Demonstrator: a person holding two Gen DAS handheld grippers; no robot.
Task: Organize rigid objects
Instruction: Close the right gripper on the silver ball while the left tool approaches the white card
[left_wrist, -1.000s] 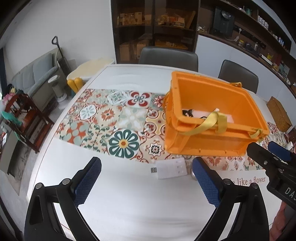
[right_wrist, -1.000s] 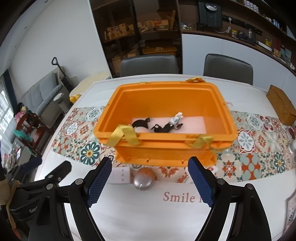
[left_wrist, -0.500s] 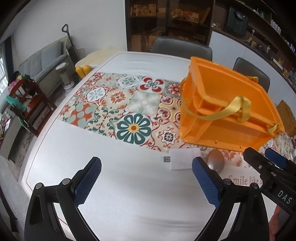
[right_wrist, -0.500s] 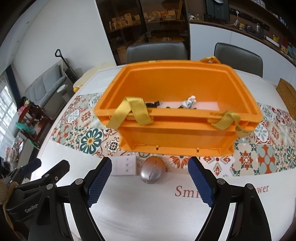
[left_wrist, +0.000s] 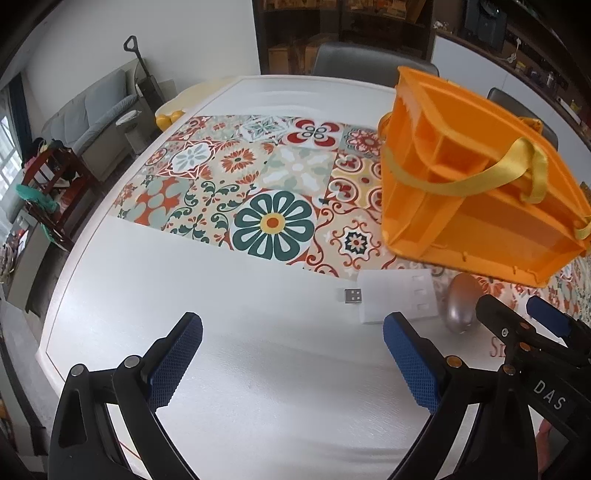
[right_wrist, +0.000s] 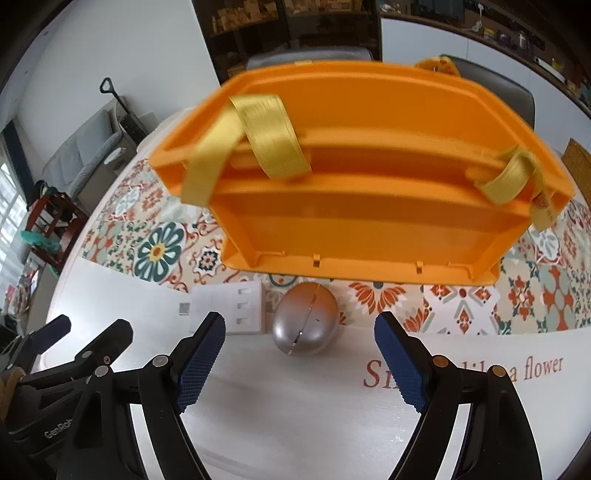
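Orange plastic crate (right_wrist: 369, 206) with yellow ribbon handles (right_wrist: 266, 133) sits on the patterned runner (left_wrist: 236, 192) of the white table (left_wrist: 258, 369), filling the far middle of the right wrist view and the far right of the left wrist view. Just in front of its near wall lies a silver egg-shaped object (right_wrist: 306, 319) with a seam around it, on the edge of the runner. Just left of the egg lies a white rectangular panel (right_wrist: 236, 306) with three small square cut-outs, and left of that a small USB dongle (left_wrist: 352, 295), apart from the panel. Right tongs (right_wrist: 299, 363) hang above the table near the egg, spread wide and holding nothing. Left tongs (left_wrist: 291, 362) are likewise wide open and empty, over bare table near the dongle. Red lettering (right_wrist: 535, 365) is printed on the table to the right of the egg.
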